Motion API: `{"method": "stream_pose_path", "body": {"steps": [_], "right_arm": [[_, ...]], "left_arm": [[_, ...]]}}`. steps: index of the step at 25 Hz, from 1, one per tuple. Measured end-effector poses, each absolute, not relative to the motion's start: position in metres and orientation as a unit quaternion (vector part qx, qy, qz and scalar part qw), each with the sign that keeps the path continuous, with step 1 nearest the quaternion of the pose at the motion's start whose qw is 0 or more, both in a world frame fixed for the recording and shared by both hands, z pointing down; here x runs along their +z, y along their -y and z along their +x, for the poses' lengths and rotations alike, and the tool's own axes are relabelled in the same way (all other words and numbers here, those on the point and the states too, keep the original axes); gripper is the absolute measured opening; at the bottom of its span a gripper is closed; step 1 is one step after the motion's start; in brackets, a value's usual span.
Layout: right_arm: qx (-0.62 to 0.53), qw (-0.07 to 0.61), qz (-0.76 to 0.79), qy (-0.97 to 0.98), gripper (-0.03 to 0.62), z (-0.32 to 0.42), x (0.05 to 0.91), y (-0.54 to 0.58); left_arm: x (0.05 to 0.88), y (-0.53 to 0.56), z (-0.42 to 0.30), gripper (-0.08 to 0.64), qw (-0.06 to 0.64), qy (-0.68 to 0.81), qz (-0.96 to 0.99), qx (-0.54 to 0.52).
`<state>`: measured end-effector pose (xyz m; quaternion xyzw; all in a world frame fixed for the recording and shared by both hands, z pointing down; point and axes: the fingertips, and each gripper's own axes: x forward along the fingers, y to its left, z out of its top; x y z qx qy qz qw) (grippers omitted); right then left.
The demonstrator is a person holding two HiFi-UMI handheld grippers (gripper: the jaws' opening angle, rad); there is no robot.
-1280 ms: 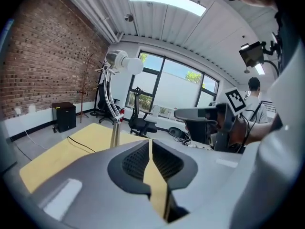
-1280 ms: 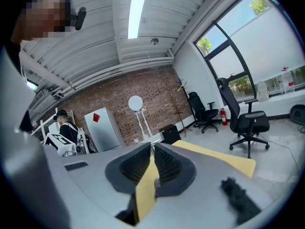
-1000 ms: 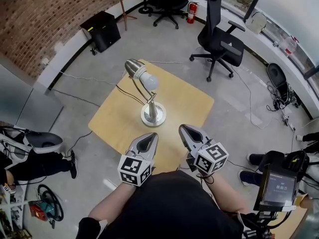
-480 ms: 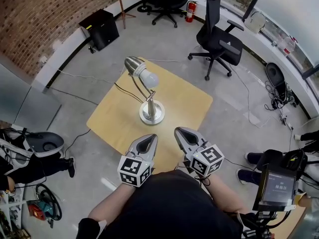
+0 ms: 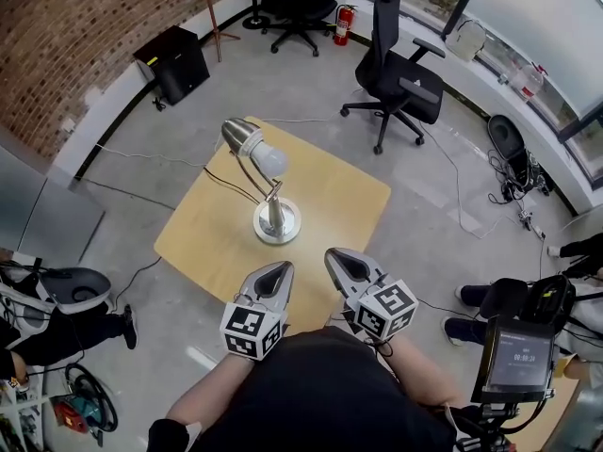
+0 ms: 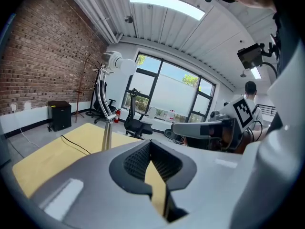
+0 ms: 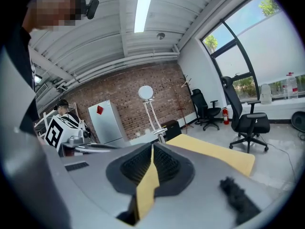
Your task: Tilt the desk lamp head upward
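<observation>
A silver desk lamp stands on a yellow table (image 5: pixel 339 191). Its round base (image 5: pixel 276 222) sits near the table's middle, and its head (image 5: pixel 241 137) with a white bulb (image 5: pixel 269 161) leans to the far left, bulb facing me. Both grippers hover over the table's near edge, well short of the lamp. My left gripper (image 5: pixel 280 268) is shut and empty. My right gripper (image 5: pixel 337 255) beside it is also shut with nothing in it. In the left gripper view the lamp head (image 6: pixel 116 61) rises ahead left; in the right gripper view the lamp head (image 7: pixel 146 92) stands ahead.
The lamp's black cord (image 5: pixel 221 179) runs left across the table and off its edge. Black office chairs (image 5: pixel 396 64) stand beyond the table, a black box (image 5: pixel 172 59) by the brick wall. A seated person (image 5: pixel 57 318) is at the left, equipment (image 5: pixel 513 361) at the right.
The head view has shifted, so the table and lamp sit a little further left. Both grippers stay shut near the table's front edge; the right one has edged slightly left.
</observation>
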<state>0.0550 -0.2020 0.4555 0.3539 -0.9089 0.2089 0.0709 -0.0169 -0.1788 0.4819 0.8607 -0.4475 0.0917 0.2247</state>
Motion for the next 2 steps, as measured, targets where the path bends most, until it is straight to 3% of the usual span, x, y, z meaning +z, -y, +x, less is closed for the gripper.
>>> {"method": "stream_pose_path", "body": {"steps": [2], "right_arm": [[0.208, 0.07, 0.359, 0.907, 0.017, 0.058, 0.4546, 0.2099]], "left_arm": [[0.4807, 0.1878, -0.0154, 0.008, 0.222, 0.446, 0.862, 0.092]]}}
